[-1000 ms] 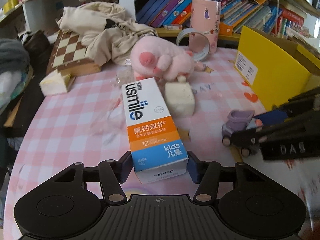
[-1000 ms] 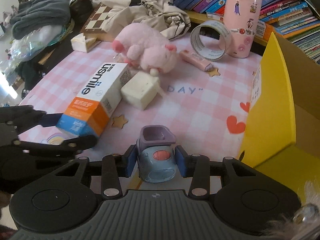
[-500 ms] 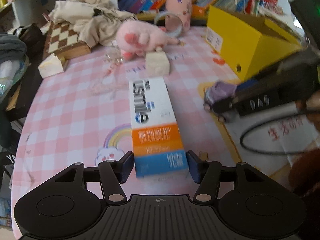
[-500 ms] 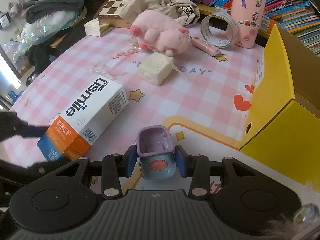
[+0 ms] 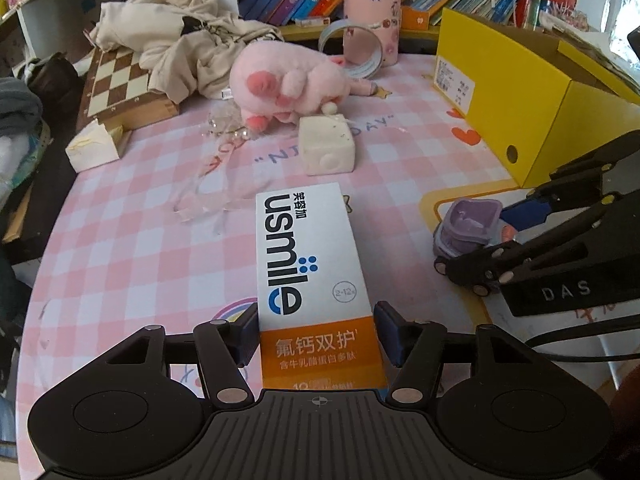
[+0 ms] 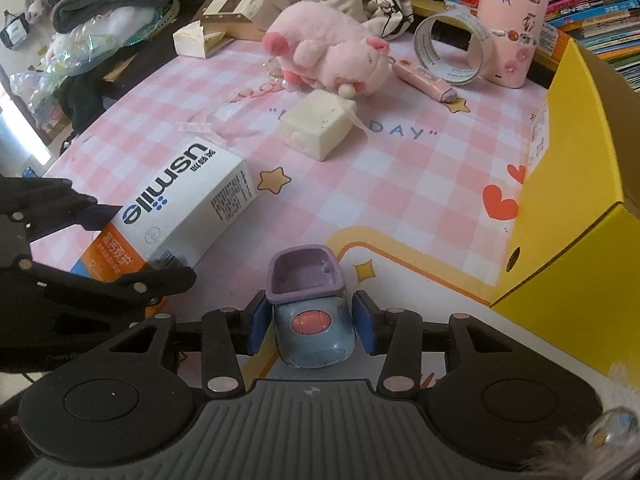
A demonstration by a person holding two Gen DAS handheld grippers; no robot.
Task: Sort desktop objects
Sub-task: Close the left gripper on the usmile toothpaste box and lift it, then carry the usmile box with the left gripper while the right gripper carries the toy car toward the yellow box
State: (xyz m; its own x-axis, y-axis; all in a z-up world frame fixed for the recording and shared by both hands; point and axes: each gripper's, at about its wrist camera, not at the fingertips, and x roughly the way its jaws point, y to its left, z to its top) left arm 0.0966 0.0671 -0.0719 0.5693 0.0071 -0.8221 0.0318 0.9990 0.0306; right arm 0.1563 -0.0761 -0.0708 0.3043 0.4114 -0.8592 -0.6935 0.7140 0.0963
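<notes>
My left gripper [image 5: 316, 332] is shut on a white, orange and blue usmile toothpaste box [image 5: 308, 256], gripping its near end; the box lies along the pink checked table. It also shows in the right wrist view [image 6: 184, 216], with the left gripper [image 6: 120, 248] around it. My right gripper [image 6: 310, 322] is shut on a small toy car [image 6: 308, 304] with a purple tub and blue-grey cab. The toy car [image 5: 468, 228] and right gripper [image 5: 516, 228] also show at the right of the left wrist view.
A yellow box [image 6: 580, 216] stands at the right. A cream cube [image 5: 326, 148], pink plush pig [image 5: 288, 80], tape roll [image 5: 352, 50], pink cup [image 5: 372, 8], chessboard [image 5: 120, 84] and beige cloth [image 5: 180, 52] lie farther back. Books line the shelf behind.
The toothpaste box has slid deeper between my left fingers, and the left view has swung back toward the shelf. The right gripper still holds the toy car and has shifted slightly.
</notes>
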